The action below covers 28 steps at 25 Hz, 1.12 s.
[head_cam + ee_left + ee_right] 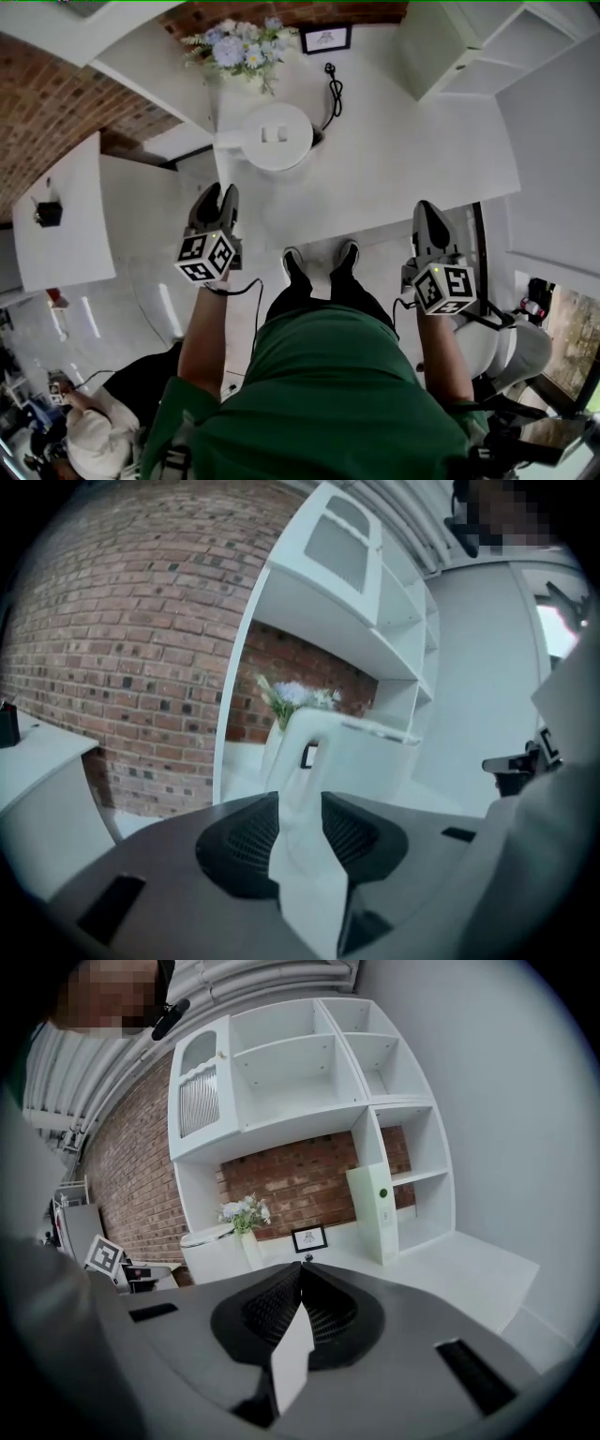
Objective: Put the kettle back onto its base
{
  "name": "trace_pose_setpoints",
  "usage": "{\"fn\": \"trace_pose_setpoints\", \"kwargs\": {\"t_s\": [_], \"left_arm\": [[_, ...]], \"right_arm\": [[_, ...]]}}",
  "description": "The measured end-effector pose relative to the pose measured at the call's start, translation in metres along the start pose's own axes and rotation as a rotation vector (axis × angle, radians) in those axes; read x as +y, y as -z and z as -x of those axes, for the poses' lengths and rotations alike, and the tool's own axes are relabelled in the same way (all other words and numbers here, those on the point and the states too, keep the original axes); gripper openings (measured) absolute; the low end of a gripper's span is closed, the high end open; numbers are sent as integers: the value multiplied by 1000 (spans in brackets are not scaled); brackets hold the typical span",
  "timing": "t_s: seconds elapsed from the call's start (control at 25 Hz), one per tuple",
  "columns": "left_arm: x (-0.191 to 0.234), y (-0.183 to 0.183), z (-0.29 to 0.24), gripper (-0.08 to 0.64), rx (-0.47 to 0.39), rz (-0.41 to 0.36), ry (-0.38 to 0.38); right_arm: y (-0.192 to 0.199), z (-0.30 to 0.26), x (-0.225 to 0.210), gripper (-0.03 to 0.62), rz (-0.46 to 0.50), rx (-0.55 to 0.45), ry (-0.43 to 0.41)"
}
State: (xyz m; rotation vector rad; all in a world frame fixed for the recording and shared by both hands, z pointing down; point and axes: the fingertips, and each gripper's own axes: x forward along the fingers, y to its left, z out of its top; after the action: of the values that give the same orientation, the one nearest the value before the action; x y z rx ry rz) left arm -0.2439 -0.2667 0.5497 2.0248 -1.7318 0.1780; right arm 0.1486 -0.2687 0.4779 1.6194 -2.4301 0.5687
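Fingers (239, 841) of our left gripper (218, 194) stood apart, empty, just short of the white kettle (274, 136) on the counter (394, 159); our right gripper (427, 208) was closed, empty; we judged the kettle rigid, slick, perhaps water-heavy, best taken by its handle (227, 141); whether its base lay beneath we couldn't tell

kettle (272, 136) on counter (403, 159) | flowers (242, 47) behind kettle | picture frame (325, 37) right of flowers
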Motion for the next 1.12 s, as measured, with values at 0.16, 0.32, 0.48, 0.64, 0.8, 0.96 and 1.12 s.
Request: {"fn": "trace_pose_setpoints", "kwargs": {"t_s": [0.16,0.32,0.48,0.64,0.8,0.96,1.12], "left_arm": [[-23,-58,31,103,-141,-3,52],[-42,-105,58,75,-234,-52,74],[-53,-139,77,48,-285,-116,59],[-61,-157,96,43,-319,-149,57],[-63,-173,108,44,-369,-148,52],[-58,-189,117,44,-412,-123,18],[-60,-200,126,44,-440,-145,-3]], "right_arm": [[-21,-4,10,21,20,-43,-27],[-52,-7,25,21,42,-107,-63],[-83,-11,39,21,77,-169,-88],[-104,-5,50,21,90,-206,-99],[-127,2,58,21,114,-262,-117],[-156,8,67,21,164,-329,-136],[-177,13,74,21,189,-378,-145]]}}
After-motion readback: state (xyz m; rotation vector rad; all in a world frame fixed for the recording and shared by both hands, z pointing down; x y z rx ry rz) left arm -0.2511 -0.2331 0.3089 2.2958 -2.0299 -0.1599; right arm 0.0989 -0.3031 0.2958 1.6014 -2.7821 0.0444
